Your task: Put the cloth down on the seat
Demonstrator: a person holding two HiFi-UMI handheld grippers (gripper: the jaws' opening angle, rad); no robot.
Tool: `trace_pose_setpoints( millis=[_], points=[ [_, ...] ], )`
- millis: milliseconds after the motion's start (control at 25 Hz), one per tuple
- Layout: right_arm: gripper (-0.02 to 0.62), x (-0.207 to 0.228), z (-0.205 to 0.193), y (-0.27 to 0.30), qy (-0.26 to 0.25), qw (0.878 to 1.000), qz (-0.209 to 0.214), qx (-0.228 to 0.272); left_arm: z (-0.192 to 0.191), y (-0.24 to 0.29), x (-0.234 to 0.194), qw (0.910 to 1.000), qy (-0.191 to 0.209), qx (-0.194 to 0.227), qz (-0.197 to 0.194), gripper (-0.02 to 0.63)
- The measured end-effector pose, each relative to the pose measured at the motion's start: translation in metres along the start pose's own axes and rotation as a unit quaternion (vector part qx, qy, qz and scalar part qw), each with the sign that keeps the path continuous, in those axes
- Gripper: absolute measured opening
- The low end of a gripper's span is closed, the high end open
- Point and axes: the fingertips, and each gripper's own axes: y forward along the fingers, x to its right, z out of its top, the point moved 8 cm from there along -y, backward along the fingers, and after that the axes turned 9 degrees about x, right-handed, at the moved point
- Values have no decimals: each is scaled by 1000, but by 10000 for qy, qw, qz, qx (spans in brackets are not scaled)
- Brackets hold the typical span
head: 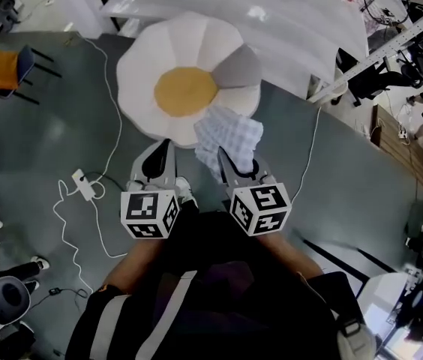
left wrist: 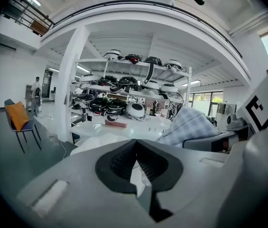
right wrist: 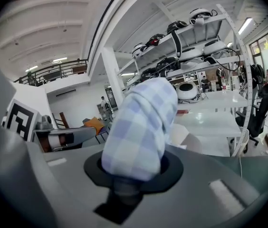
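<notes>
The seat [head: 185, 81] is a flower-shaped cushion stool on the grey floor, with white petals, one grey petal and a yellow centre. A blue-and-white checked cloth [head: 229, 135] hangs over its near right edge, bunched up. My right gripper [head: 230, 158] is shut on the cloth [right wrist: 141, 122], which rises in a roll out of its jaws. My left gripper [head: 163, 150] hovers just left of it, off the seat's near edge, with its jaws together and nothing between them [left wrist: 135, 146]. The left gripper view shows the cloth [left wrist: 191, 125] at its right.
A chair with an orange cushion [head: 1, 70] stands far left. A white power strip [head: 84, 184] and its cable lie on the floor left of the grippers. White tables [head: 234, 6] run behind the seat. Shelves of helmets [left wrist: 124, 94] stand beyond.
</notes>
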Motion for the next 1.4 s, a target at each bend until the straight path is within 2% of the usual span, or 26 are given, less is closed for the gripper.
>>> trace_pose_setpoints(
  millis=[200,440,680,880,1400],
  points=[
    [87,-1,11,43,31,9997,-238,-104,8,40,-36,9997,-55,-115,-230,0],
    [87,-3,29,85,-28,9990,-442,-22,22,73,-69,9991,-11,-49,-416,0],
    [87,0,39,118,-74,9986,-519,-11,26,93,-97,9992,-52,-51,-388,0],
    [87,7,46,139,-112,9989,-463,-35,27,109,-109,9995,-45,-83,-308,0],
    [87,82,66,211,84,9995,84,-305,40,196,-97,9997,86,-202,126,0]
  ],
)
